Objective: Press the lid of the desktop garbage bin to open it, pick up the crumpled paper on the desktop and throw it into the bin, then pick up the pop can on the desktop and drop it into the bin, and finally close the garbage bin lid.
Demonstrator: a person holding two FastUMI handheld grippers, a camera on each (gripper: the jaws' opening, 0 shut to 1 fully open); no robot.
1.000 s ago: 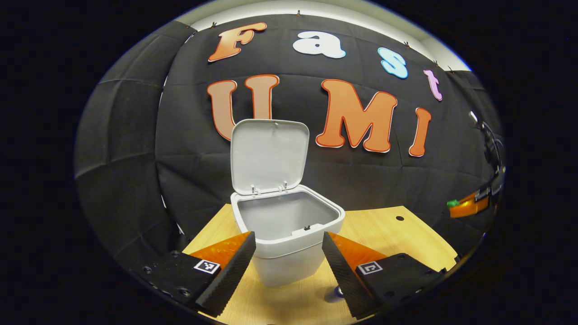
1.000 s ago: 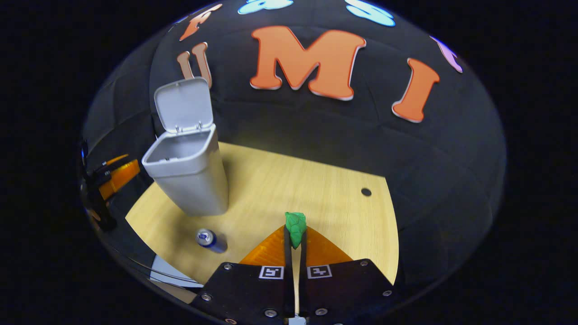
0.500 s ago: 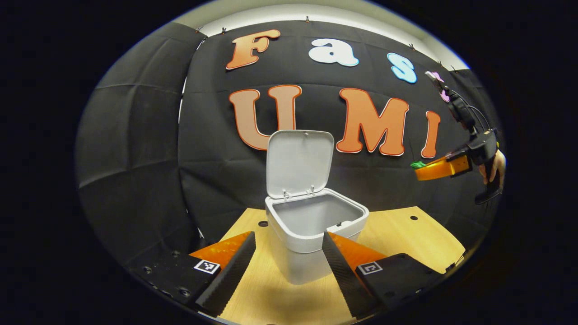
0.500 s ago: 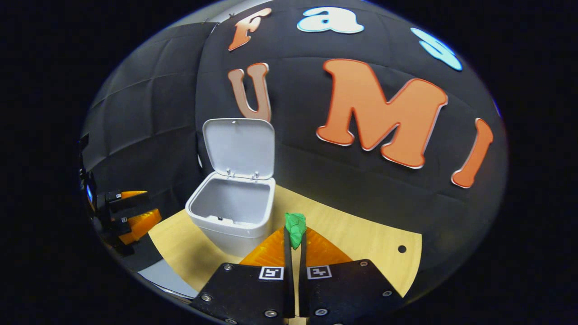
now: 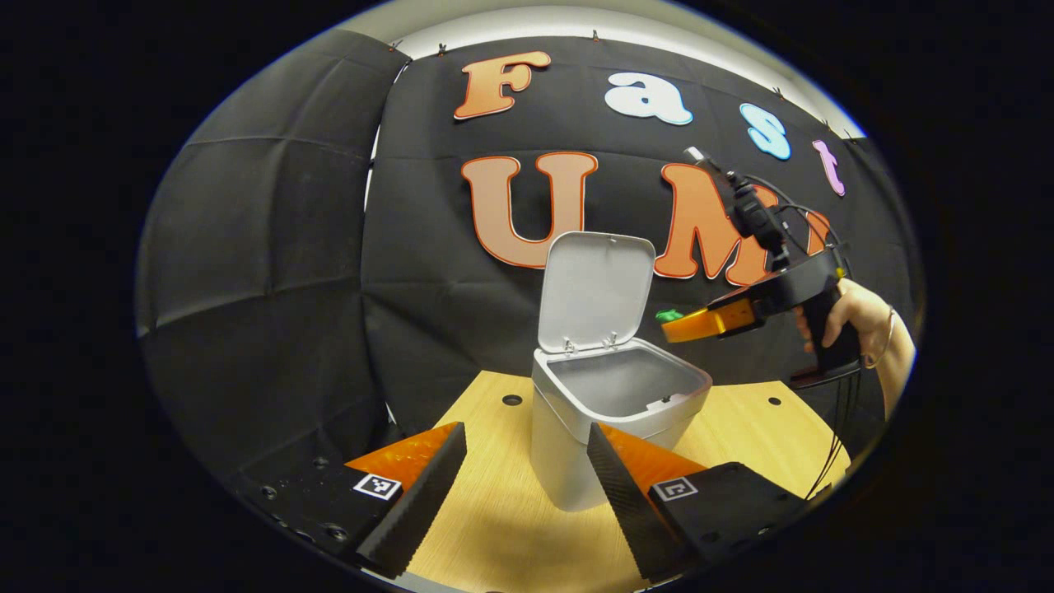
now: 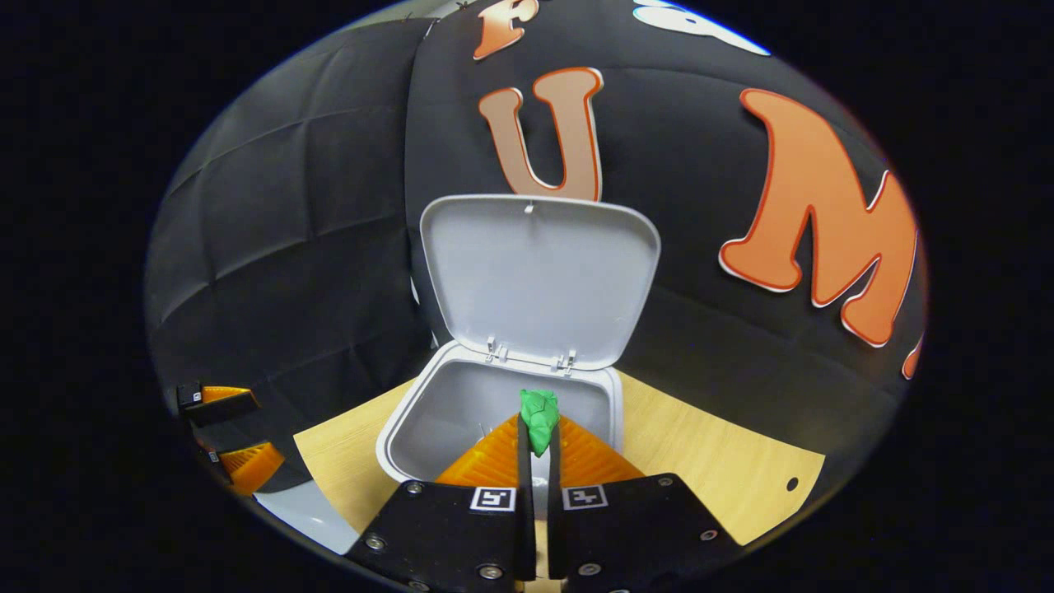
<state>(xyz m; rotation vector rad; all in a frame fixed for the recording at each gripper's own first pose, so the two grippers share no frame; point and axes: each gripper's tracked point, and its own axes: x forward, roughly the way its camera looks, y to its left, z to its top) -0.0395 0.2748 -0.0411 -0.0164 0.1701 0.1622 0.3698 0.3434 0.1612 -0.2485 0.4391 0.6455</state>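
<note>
The garbage bin (image 5: 613, 428) stands on the wooden surface (image 5: 494, 527) with its lid (image 5: 594, 290) swung up on the rear hinges, standing nearly upright against the black cloth wall (image 5: 263, 272). In the left gripper view its pale grey inside looks bare.

The right tongs (image 6: 538, 432) are closed on the crumpled paper (image 6: 539, 416), a small green wad pinched between both fingers with its top poking out beyond the tips. In the right gripper view the wad sits in front of the bin's open mouth (image 6: 461, 420), just below the hinges, the fingers reaching over the near rim. In the left gripper view these same tongs (image 5: 677, 323) hang in the air near the right edge of the raised lid, above the bin's rim, with the green paper (image 5: 668, 315) at their tip — a hand (image 5: 848, 317) grips the handle behind.

The left tongs (image 5: 525, 486) are held wide open and grip nothing; they hover low over the surface on the near side of the bin, one finger on each side of its body. In the right gripper view they (image 6: 226, 432) appear off to the left — well apart from the bin.
</note>
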